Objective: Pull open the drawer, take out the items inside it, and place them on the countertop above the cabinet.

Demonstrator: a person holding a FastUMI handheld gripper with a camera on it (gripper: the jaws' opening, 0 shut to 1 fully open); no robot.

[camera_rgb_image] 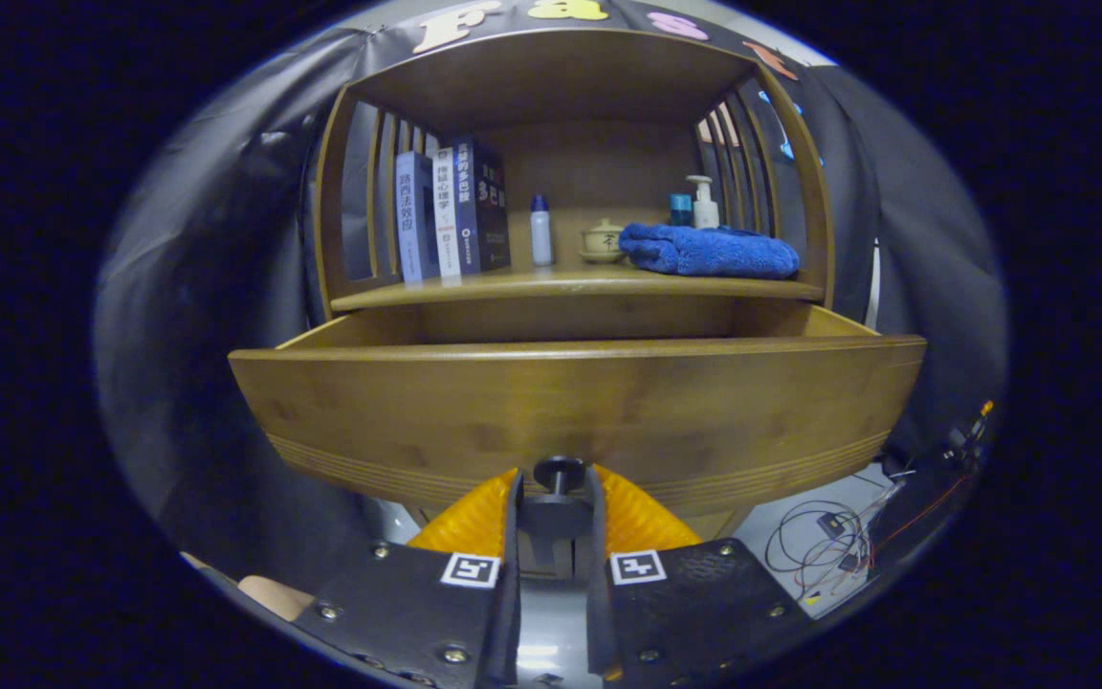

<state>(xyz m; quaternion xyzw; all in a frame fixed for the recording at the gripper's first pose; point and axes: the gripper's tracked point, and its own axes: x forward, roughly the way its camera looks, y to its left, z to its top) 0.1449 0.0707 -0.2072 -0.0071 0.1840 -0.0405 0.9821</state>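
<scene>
The wooden cabinet's drawer (570,402) stands pulled out towards me, and its tall front panel hides whatever lies inside. Its small dark round knob (559,471) sits low on the front panel, right between my fingertips. My gripper (557,502) is shut on the knob, one finger pressing on each side of it. The countertop (551,283) above the drawer is the wooden shelf board just beyond the open drawer.
On the countertop stand several books (451,215) at the left, a small white bottle (540,232), a lidded cup (603,239), a folded blue towel (709,251) and a pump bottle (703,203) behind it. Loose cables (824,545) lie on the floor at the lower right.
</scene>
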